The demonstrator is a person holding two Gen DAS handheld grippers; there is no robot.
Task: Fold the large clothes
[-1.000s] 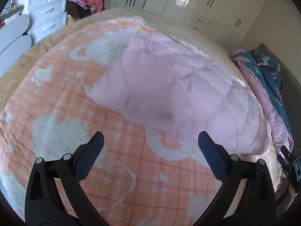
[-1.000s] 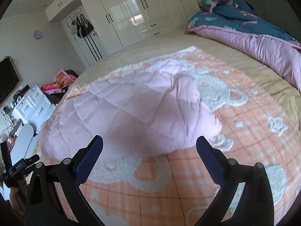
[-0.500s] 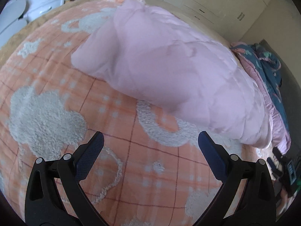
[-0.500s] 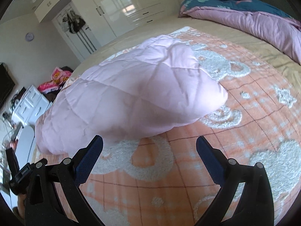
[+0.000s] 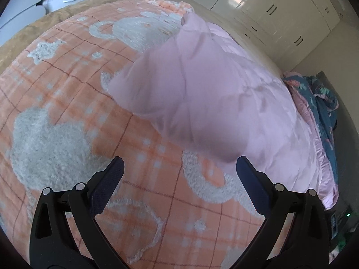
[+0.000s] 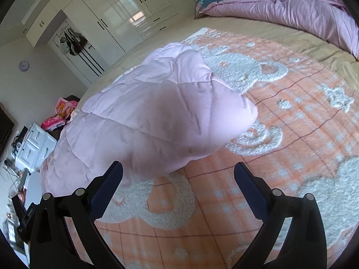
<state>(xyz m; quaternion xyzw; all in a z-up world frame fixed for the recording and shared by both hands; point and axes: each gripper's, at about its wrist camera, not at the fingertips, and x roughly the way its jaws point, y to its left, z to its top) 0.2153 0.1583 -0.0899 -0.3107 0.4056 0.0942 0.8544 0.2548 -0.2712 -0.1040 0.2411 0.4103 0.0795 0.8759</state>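
Note:
A pale pink quilted padded garment (image 5: 213, 94) lies bunched on an orange plaid blanket with white bear shapes (image 5: 67, 134). It also shows in the right wrist view (image 6: 157, 121), on the same blanket (image 6: 291, 145). My left gripper (image 5: 179, 168) is open and empty, just in front of the garment's near edge. My right gripper (image 6: 178, 170) is open and empty, close to the garment's other near edge. Neither gripper touches the fabric.
A teal and pink duvet (image 6: 280, 6) lies heaped at the bed's head; it also shows in the left wrist view (image 5: 323, 103). White wardrobes (image 6: 125, 18) line the wall. A white drawer unit (image 6: 36, 143) and bright pink clothes (image 6: 60, 112) stand beside the bed.
Both grippers have moved closer to the pink garment, so it fills more of each view. Both stay open. The garment itself has not visibly moved.

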